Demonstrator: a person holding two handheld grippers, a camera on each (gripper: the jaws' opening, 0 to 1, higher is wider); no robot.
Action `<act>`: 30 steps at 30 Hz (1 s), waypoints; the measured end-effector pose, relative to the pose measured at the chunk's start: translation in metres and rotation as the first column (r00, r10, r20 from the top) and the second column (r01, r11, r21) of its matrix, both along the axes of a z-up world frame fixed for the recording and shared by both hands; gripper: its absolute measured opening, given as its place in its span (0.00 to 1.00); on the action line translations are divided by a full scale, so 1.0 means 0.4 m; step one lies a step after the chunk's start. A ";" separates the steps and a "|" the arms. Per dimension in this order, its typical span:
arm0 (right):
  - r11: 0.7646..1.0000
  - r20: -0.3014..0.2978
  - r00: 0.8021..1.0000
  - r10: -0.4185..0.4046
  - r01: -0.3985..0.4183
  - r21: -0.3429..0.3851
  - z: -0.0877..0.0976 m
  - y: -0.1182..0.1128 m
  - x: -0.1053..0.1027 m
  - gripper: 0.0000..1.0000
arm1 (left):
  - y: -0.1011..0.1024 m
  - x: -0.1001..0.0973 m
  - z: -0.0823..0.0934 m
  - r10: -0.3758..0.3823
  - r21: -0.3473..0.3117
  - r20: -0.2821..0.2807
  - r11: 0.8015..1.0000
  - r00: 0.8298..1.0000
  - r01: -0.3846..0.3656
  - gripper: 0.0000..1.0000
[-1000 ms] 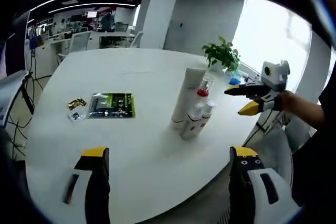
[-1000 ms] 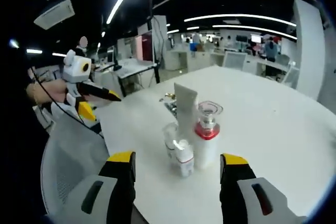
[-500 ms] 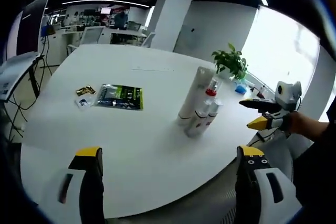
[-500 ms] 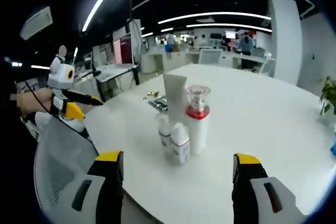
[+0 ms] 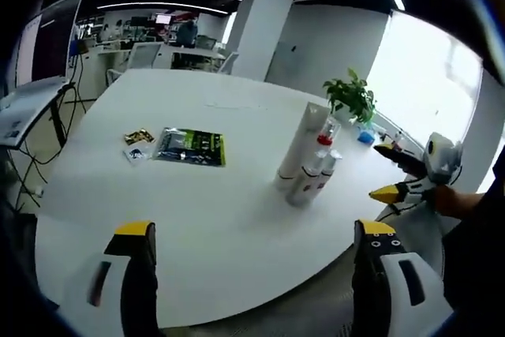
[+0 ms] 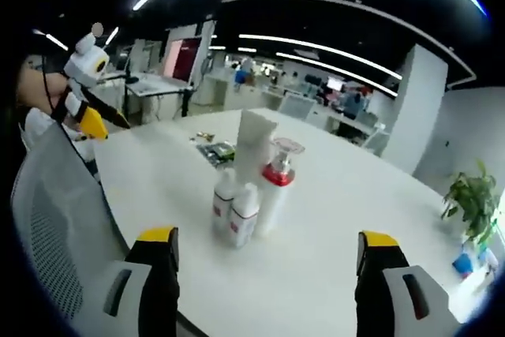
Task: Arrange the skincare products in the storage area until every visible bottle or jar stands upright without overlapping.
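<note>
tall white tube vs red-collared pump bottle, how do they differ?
The tube is taller than the pump bottle and ends in a flat top edge; the bottle has a red collar and clear cap, the tube is plain white. The tube stands behind the bottle in the right gripper view. Both stand upright in one cluster on the table.

Both yellow-tipped grippers, the left gripper (image 5: 251,236) and the right gripper (image 6: 264,242), have been drawn back from the upright cluster of white skincare bottles (image 6: 245,187) on the round white table (image 5: 197,211), now seen farther off.
</note>
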State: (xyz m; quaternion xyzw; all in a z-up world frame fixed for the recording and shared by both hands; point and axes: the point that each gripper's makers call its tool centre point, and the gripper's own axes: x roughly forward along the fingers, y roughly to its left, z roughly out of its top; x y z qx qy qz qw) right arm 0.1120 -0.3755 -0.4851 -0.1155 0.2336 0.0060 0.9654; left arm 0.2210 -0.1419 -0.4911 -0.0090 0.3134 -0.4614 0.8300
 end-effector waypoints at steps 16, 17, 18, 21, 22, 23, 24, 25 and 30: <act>0.992 -0.039 0.999 0.030 -0.035 -0.119 -0.036 -0.035 0.002 0.87 | -0.008 0.006 -0.033 -0.013 0.038 -0.088 0.999 0.996 0.016 0.98; 0.992 -0.036 0.999 0.031 -0.036 -0.125 -0.036 -0.034 0.004 0.90 | -0.013 0.012 -0.034 -0.011 0.030 -0.119 0.999 0.993 0.015 0.98; 0.990 -0.025 0.999 0.047 -0.050 -0.135 -0.032 -0.031 0.008 0.94 | -0.034 0.018 -0.023 -0.024 0.004 -0.139 1.000 0.990 0.025 0.98; 0.989 -0.033 0.998 0.057 -0.061 -0.135 -0.041 -0.025 0.009 0.94 | -0.065 0.067 0.020 -0.007 -0.032 -0.095 0.999 0.995 0.004 0.99; 0.989 -0.040 0.997 0.060 -0.064 -0.132 -0.045 -0.025 0.008 0.94 | -0.076 0.084 0.034 -0.001 -0.038 -0.079 0.999 0.997 -0.002 0.99; 0.990 -0.042 0.997 0.061 -0.066 -0.128 -0.048 -0.024 0.008 0.95 | -0.082 0.093 0.039 0.001 -0.039 -0.076 0.999 0.997 -0.004 0.99; 0.991 -0.043 0.997 0.056 -0.061 -0.119 -0.050 -0.028 0.009 0.96 | -0.090 0.099 0.044 0.001 -0.038 -0.075 0.999 0.997 -0.004 0.99; 0.992 -0.042 0.998 0.055 -0.059 -0.116 -0.050 -0.029 0.009 0.96 | -0.096 0.103 0.046 0.000 -0.036 -0.074 0.999 0.997 -0.003 0.98; 1.000 -0.039 0.999 -0.024 0.024 0.006 -0.052 -0.055 0.004 0.97 | -0.121 0.132 0.033 -0.016 -0.010 -0.075 1.000 0.997 0.016 0.96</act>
